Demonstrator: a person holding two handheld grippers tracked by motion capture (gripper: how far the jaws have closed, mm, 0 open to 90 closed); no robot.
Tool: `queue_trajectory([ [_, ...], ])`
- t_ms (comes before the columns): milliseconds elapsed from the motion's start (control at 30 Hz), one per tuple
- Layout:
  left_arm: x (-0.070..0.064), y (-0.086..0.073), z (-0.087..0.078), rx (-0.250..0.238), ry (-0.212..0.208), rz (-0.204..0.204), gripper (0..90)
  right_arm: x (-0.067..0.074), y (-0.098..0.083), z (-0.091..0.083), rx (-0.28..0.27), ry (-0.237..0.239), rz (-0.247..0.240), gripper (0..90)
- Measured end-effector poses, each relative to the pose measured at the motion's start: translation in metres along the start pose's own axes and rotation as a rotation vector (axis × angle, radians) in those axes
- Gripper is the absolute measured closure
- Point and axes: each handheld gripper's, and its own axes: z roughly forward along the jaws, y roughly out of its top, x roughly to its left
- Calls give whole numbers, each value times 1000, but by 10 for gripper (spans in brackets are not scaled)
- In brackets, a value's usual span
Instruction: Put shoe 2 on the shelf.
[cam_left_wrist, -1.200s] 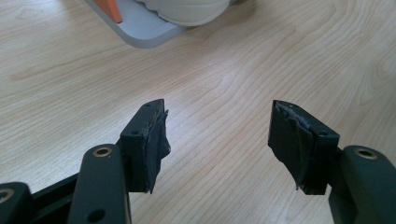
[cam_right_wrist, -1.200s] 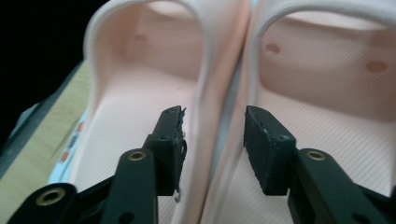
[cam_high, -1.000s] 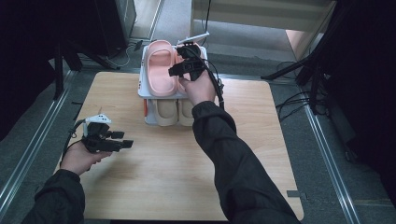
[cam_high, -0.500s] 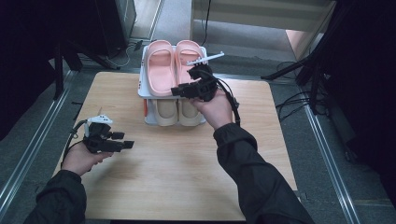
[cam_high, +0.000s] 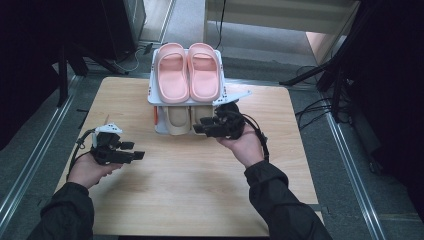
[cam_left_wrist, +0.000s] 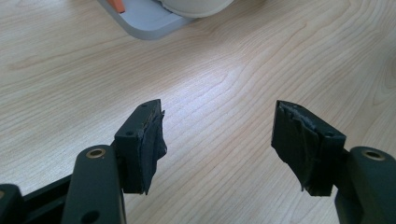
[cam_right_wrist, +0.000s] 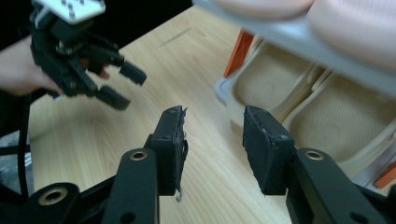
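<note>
While the left gripper (cam_high: 131, 155) is idling open over the table (cam_high: 190, 200), the right gripper (cam_high: 202, 128) is lining up w/ the beige slippers (cam_high: 189, 119). Its jaws have just been opening, nothing btwn them, prob. to grab one.

1. Beige slippers (cam_high: 187, 120): a pair side by side on the lower shelf of the rack (cam_high: 155, 95), openings facing up, heels toward the table's near edge.

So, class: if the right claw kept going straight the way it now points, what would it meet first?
Probably the beige slippers on the lower shelf of the rack; the right claw, jaws open and empty, points at their near ends, though depth is unclear.
</note>
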Motion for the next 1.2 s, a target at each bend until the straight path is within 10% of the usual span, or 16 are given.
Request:
queue_trajectory([
  [867, -23, -15, -10, -9, 0, 12, 312, -14, -90, 3, 36, 73, -6, 457],
  [1200, -29, -21, -10, 6, 22, 51, 248, -12, -97, 9, 71, 92, -44, 421],
])
